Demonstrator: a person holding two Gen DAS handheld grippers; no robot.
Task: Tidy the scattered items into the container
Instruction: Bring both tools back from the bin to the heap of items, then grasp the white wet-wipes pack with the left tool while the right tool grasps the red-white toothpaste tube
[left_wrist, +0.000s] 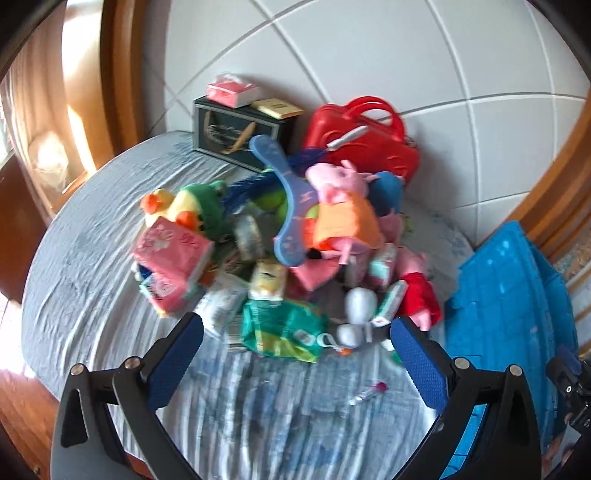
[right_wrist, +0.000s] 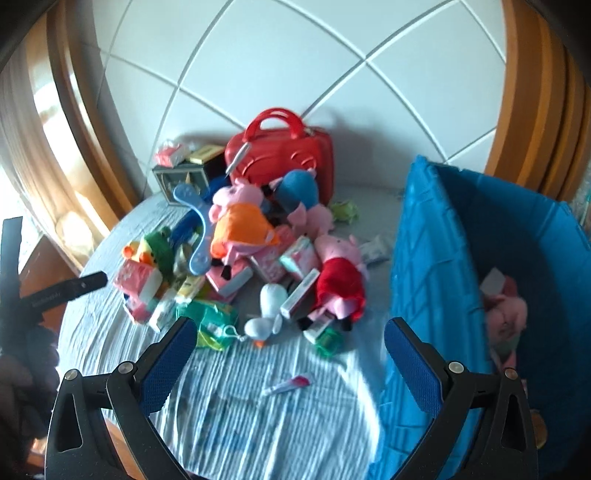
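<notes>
Picking step: left gripper (left_wrist: 297, 345) and right gripper (right_wrist: 290, 343) hover with jaws wide, empty; green packet (left_wrist: 282, 328) ahead between left jaws suits grasping, blue container (right_wrist: 517, 258) right

Left gripper (left_wrist: 297, 343): jaws spread wide, nothing between them.
Left gripper fingers (left_wrist: 176, 360): black arms with blue textured pads, both pads visible, pointing forward and slightly downward.
Left gripper, seen from right wrist view (right_wrist: 70, 288): black finger tip enters from the left edge, pointing right.
Right gripper (right_wrist: 290, 347): jaws spread wide, nothing between them.
Right gripper fingers (right_wrist: 413, 363): black arms with blue textured pads, angled outward.
Right gripper, seen from left wrist view (left_wrist: 570, 384): black body partly visible at the right edge; finger state indistinct there.
</notes>
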